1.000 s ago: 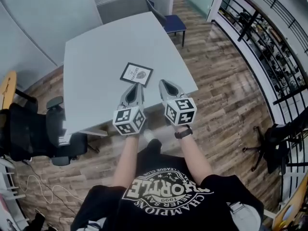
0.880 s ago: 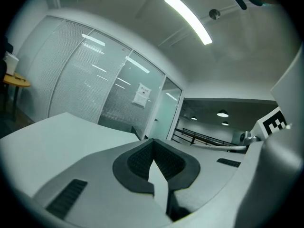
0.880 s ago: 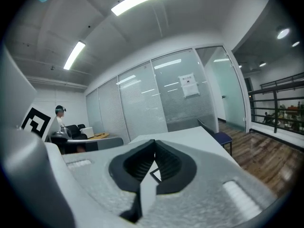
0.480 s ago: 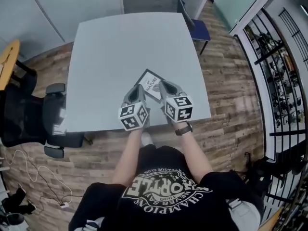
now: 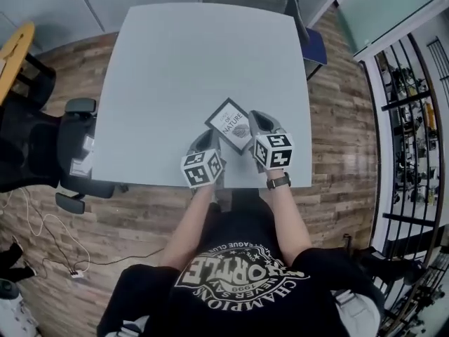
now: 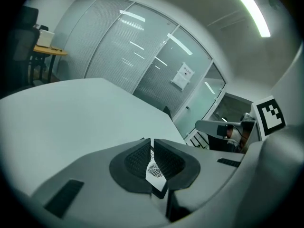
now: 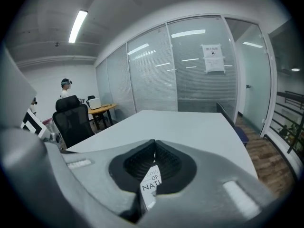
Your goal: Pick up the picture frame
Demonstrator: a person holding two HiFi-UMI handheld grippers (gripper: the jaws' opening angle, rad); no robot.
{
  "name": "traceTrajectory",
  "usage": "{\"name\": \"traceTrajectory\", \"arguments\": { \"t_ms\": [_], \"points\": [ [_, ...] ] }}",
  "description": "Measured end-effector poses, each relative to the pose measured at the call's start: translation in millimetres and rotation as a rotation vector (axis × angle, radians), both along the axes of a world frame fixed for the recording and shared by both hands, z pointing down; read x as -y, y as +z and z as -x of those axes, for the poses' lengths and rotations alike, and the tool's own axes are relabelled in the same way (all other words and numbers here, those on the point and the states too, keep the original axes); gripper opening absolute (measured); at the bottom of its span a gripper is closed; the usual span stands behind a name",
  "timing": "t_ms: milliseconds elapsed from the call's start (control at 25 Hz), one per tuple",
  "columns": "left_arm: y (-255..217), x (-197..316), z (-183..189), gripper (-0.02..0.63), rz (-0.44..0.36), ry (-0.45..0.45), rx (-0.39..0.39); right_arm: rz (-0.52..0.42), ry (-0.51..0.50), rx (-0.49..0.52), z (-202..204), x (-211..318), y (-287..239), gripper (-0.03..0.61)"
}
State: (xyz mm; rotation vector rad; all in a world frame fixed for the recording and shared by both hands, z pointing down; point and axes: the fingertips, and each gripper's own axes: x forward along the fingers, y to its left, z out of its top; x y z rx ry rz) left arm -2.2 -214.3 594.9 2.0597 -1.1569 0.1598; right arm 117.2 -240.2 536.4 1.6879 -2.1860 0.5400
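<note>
Picture frame [image 5: 230, 123] shows nearly whole from head view, slivers in gripper views.

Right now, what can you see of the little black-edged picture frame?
The small square picture frame has a thin black edge and a white picture printed with NATURE and a dark oval drawing. It seems to lie flat on the pale grey table, turned cornerwise near the person's side, between the shut left gripper and right gripper. Whether they touch it is unclear.
</note>
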Motion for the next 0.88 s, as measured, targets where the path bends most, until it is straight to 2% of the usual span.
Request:
{"name": "traceTrajectory", "arguments": {
  "t_ms": [120, 400, 480, 600, 640, 680, 800, 880],
  "points": [
    [23.6, 10.3, -5.6, 0.006, 0.047, 0.005, 0.031, 0.042, -0.049, -0.024, -6.1, 23.9, 24.4, -0.001],
    [71.3, 29.2, -20.4, 0.032, 0.171, -0.025, 0.076, 0.232, -0.184, -0.057, -23.0, 53.4, 93.2, 0.002],
    [82.8, 31.6, -25.3, 0.055, 0.208, -0.038, 0.075, 0.272, -0.218, -0.077, -26.6, 58.4, 108.0, 0.078],
    [99.3, 34.5, -34.1, 0.106, 0.259, -0.058, 0.074, 0.322, -0.262, -0.105, -30.2, 67.0, 129.8, 0.084],
    [104.7, 36.0, -37.1, 0.127, 0.274, -0.066, 0.073, 0.346, -0.283, -0.113, -30.3, 69.2, 138.3, 0.098],
    [110.1, 37.4, -40.0, 0.150, 0.289, -0.073, 0.072, 0.377, -0.308, -0.122, -30.0, 70.5, 147.7, 0.142],
    [126.2, 44.1, -47.1, 0.216, 0.326, -0.089, 0.070, 0.446, -0.370, -0.160, -29.9, 77.0, 174.5, 0.153],
    [134.2, 47.8, -52.7, 0.233, 0.336, -0.097, 0.068, 0.467, -0.381, -0.168, -32.9, 83.0, 187.6, 0.153]
  ]
}}
